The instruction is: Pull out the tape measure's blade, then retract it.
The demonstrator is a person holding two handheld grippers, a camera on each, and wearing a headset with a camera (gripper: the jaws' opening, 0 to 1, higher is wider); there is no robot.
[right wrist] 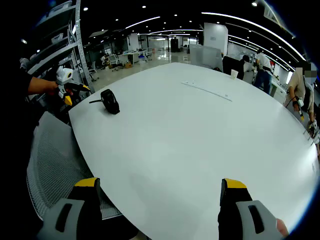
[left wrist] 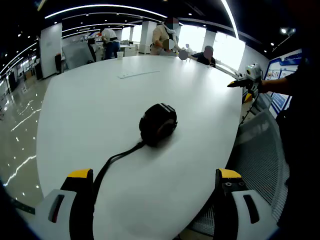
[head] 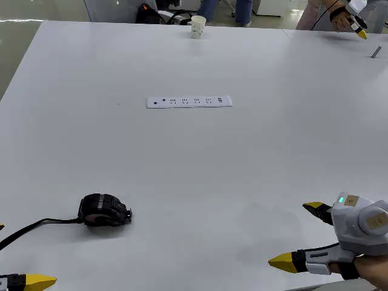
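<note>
Black tape measure (head: 104, 210) at lower left of the head view, lying on the white surface (head: 242, 157), blade not drawn so far as can be told. Black strap (head: 36, 227) trailing from it toward the left edge of the frame. Same case near the middle of the left gripper view (left wrist: 158, 123), strap running down toward the bottom between the jaws. Small at upper left of the right gripper view (right wrist: 110, 101).

At the bottom-left corner of the head view, the left tool (head: 24, 253), jaws spread wide, pinching nothing, near the strap's end but apart from the case. At lower right, the right tool (head: 293, 234), likewise spread and empty, well apart from the tape measure. No step of the task begun yet, by the look of it.

Likely trouble from here:
- Case rounded and loose on a slick-looking surface. Apt to skid or spin away under a one-sided nudge, before a grip from both sides.
- Blade hook too small to make out. Easy to miss, or to lose from the yellow tips, with the blade snapping back early.
- Strap lying right in the left tool's path. Easily caught instead of the case.
- Weak hold on the case during the pull: whole thing dragged along, no blade paid out.
- Abrupt release on retraction: whipping blade, jolted case.

Power strip (head: 189, 102) and paper cup (head: 197, 26) higher in the frame, out of the way.
</note>
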